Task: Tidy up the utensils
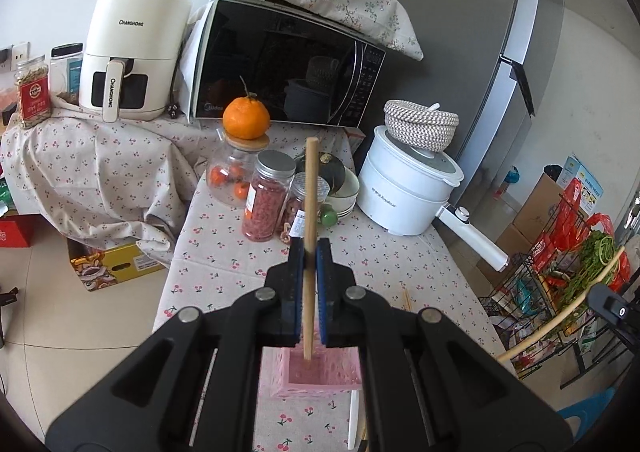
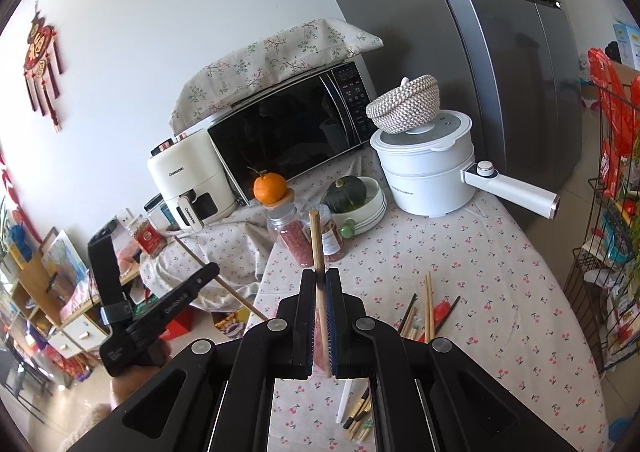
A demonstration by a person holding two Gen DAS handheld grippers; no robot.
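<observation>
Left wrist: chopstick (image 1: 310, 212) upright, lower tip in pink holder (image 1: 320, 376).

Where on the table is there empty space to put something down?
The cherry tablecloth is bare between the white pot and the loose chopsticks. It's crowded by the jars and bowls.

Both wrist cameras are looking forward and down along their fingers, close above the table (image 1: 224, 252), sharing the microwave (image 2: 288, 132) and pot (image 1: 404, 188).
</observation>
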